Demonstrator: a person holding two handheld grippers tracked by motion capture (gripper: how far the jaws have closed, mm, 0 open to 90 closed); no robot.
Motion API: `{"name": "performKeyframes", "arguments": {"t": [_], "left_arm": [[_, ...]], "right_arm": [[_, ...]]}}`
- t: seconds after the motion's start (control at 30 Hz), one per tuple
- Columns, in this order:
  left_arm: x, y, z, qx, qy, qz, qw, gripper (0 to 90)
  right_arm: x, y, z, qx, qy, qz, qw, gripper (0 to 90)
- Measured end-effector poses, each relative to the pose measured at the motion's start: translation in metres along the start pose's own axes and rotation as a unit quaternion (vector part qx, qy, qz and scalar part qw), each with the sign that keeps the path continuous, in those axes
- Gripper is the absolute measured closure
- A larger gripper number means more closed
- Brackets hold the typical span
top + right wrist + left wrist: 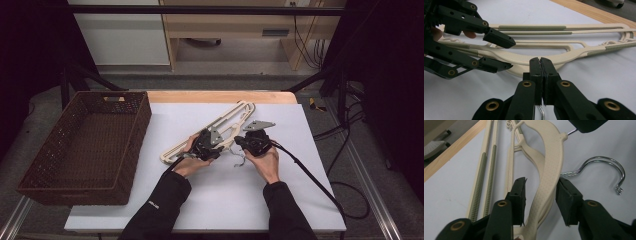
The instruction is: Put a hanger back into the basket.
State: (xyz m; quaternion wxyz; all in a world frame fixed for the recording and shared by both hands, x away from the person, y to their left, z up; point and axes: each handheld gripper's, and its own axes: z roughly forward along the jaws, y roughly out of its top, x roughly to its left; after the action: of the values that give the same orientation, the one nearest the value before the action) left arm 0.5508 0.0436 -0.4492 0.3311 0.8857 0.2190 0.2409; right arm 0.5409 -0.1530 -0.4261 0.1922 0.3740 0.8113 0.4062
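A stack of cream plastic hangers [235,116] lies slantwise on the white tabletop [225,210]. My left gripper [541,192] straddles the curved shoulder of the top hanger [549,165]; its jaws are open, with a gap on one side of the plastic. In the right gripper view the left gripper [510,53] comes in from the left over the hangers [536,45]. My right gripper [540,62] is shut, with a thin metal hook wire [540,112] running between its jaws. A second chrome hook [599,162] lies loose on the table.
A dark brown woven basket [132,145] stands at the left of the table, with nothing showing inside it. A wooden strip [220,96] runs along the far edge. Black cables [310,175] trail off to the right.
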Motion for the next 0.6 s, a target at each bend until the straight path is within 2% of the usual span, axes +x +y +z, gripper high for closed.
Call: {"name": "performKeyframes", "arguments": {"t": [0.13,0.27,0.33,0.37,0.53,0.6], "left_arm": [[-0.0004,0.0008,0.0031,-0.003,0.000,-0.011,0.9999,65.6],[-0.0014,0.0001,0.0070,0.012,0.002,-0.005,0.9999,67.4],[-0.0013,-0.0010,0.0091,0.011,0.007,-0.010,0.9999,70.5],[-0.0003,-0.0013,0.0089,0.013,0.001,-0.011,0.9998,70.5],[0.0003,-0.0004,0.0058,0.022,0.000,0.007,0.9997,72.2],[0.0001,-0.0001,0.0050,0.023,-0.001,0.008,0.9997,73.1]], "right_arm": [[0.0004,0.0003,-0.0002,-0.002,-0.001,-0.005,1.0000,89.1],[0.0009,0.0007,-0.0003,0.000,-0.001,-0.004,1.0000,89.0],[0.0013,0.0006,-0.0008,0.001,-0.002,-0.002,1.0000,89.0],[0.0013,0.0006,-0.0008,0.001,-0.002,-0.002,1.0000,89.0],[0.0013,0.0008,-0.0007,-0.004,-0.001,-0.003,1.0000,88.3],[0.0013,0.0019,-0.0033,-0.017,0.000,-0.003,0.9998,84.0]]}}
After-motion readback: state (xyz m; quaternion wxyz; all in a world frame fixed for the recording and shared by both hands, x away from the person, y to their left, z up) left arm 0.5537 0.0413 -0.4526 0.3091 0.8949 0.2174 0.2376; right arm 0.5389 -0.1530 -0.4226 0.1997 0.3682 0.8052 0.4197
